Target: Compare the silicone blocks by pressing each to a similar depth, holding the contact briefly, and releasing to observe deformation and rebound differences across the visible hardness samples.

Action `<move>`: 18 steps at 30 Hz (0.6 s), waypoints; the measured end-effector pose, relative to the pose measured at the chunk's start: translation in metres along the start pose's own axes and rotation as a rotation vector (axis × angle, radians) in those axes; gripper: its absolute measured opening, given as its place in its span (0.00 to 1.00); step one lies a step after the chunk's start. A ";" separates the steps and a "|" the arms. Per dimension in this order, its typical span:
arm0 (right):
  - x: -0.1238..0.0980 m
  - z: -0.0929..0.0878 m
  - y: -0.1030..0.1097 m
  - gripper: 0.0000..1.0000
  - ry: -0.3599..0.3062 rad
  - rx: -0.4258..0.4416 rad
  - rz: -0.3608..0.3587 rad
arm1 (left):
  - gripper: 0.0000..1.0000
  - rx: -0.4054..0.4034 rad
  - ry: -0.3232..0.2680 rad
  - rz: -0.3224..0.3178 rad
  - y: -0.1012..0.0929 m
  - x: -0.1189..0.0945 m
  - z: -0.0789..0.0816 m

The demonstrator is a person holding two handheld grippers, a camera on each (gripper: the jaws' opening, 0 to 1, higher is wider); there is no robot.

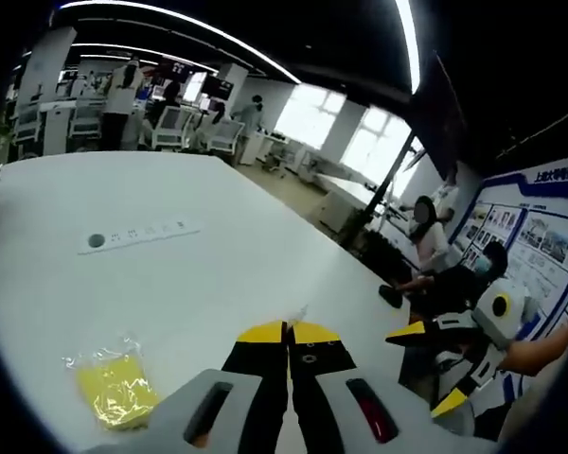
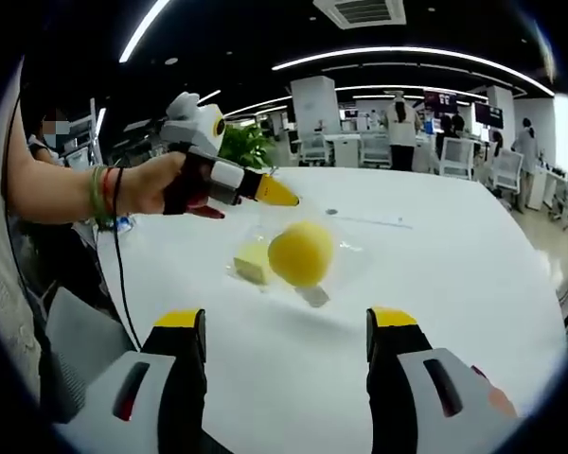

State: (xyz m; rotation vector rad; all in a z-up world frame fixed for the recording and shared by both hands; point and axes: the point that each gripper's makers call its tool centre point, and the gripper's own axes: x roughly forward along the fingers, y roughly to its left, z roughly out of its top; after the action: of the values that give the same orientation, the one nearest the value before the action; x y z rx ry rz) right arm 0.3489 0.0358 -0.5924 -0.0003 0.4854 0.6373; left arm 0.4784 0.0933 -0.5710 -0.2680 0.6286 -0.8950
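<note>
A round yellow silicone piece (image 2: 300,253) and a paler yellow block (image 2: 253,263) lie in clear plastic wrap on the white table (image 2: 435,284). In the left gripper view the same wrapped yellow pieces (image 1: 114,388) sit low on the left. My right gripper (image 2: 286,322) is open, its jaws wide apart, a short way from the pieces. My left gripper (image 1: 287,333) is shut with nothing between its yellow tips. A hand holds that left gripper (image 2: 286,200) just above and behind the wrapped pieces. The right gripper (image 1: 428,369) enters the left gripper view from the right, open.
A flat white socket strip (image 1: 137,236) lies further out on the table (image 1: 227,274). A seated person (image 1: 426,241) is beyond the table's right edge, beside a poster wall. Desks, chairs and standing people fill the far room. A wrist with green bands (image 2: 97,194) is at left.
</note>
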 end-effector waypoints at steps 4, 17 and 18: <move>-0.003 -0.003 -0.004 0.65 0.007 0.011 -0.005 | 0.00 -0.026 0.011 -0.002 0.004 0.011 -0.005; -0.010 -0.014 0.000 0.67 0.016 0.020 0.006 | 0.00 -0.055 0.001 0.054 0.033 0.030 -0.005; -0.010 -0.015 -0.001 0.67 0.015 0.022 0.004 | 0.00 -0.057 -0.002 0.059 0.035 0.031 -0.004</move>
State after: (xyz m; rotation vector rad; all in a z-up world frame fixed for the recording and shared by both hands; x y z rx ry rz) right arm 0.3360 0.0272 -0.6010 0.0166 0.5069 0.6363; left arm 0.5122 0.0904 -0.6027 -0.3002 0.6579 -0.8210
